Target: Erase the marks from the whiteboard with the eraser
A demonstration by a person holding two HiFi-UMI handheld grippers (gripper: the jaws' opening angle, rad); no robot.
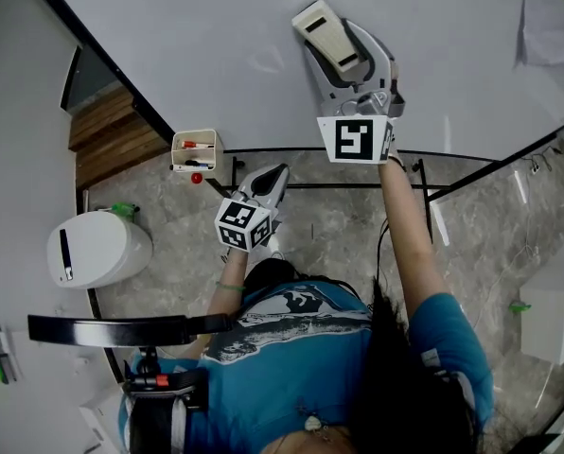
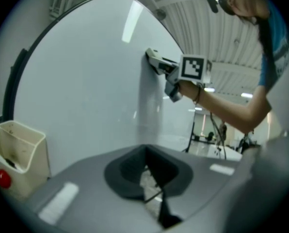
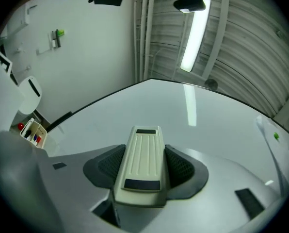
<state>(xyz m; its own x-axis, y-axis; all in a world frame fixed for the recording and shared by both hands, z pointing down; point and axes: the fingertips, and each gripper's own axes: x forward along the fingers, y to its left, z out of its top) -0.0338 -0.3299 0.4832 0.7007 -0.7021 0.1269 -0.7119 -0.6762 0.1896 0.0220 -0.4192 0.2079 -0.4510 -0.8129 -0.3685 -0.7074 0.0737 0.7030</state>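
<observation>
Against the whiteboard (image 1: 216, 55), the eraser (image 1: 326, 32) is pressed.
It is clamped in the right tongs (image 1: 350, 60); the left tongs (image 1: 269, 180) are held lower, closed together and empty.

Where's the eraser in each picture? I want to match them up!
Head view: the eraser is at top centre, against the whiteboard.
Left gripper view: upper middle, small, touching the whiteboard.
Right gripper view: bottom centre, big, clamped between the jaws.
Shared landmark: the marker box at the whiteboard's edge, left of centre in the head view, lower left in the left gripper view, far left in the right gripper view.
</observation>
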